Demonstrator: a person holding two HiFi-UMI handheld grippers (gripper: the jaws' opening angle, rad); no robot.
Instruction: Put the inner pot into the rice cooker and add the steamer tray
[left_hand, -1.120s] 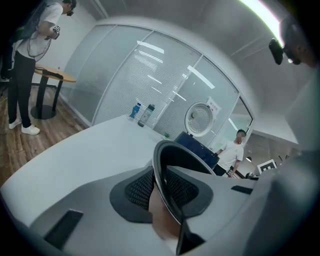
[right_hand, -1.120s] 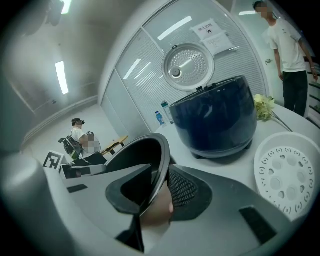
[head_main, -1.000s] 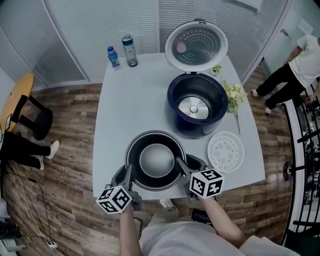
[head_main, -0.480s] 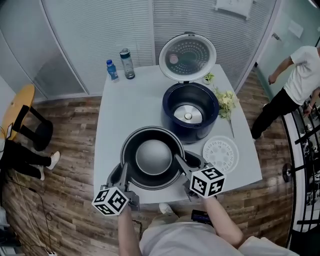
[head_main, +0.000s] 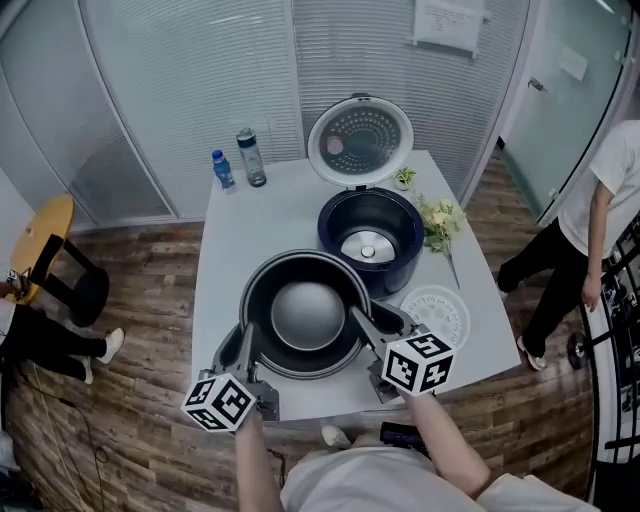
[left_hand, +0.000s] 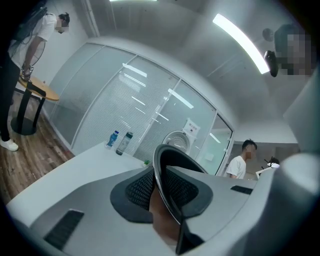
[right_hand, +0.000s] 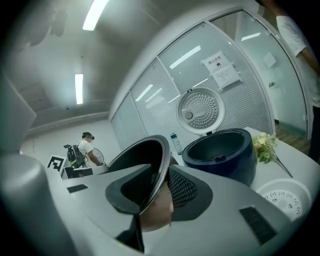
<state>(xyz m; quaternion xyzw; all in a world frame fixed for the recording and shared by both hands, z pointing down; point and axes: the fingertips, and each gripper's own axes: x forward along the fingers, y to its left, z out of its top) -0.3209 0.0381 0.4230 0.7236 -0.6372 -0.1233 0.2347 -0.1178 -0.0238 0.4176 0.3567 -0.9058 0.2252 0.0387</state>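
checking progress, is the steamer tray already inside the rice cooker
No, the steamer tray lies on the table beside the rice cooker.

An office: frosted glass partitions (head_main: 190, 90), a posted notice (head_main: 447, 22), a white table (head_main: 235, 235).

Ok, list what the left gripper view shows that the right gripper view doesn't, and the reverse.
Left only: the round wooden stool on black legs. Right only: the navy rice cooker body, the white perforated steamer tray and the pale flower sprig. Both: the dark metal inner pot's rim, clamped, and the cooker's open round lid.
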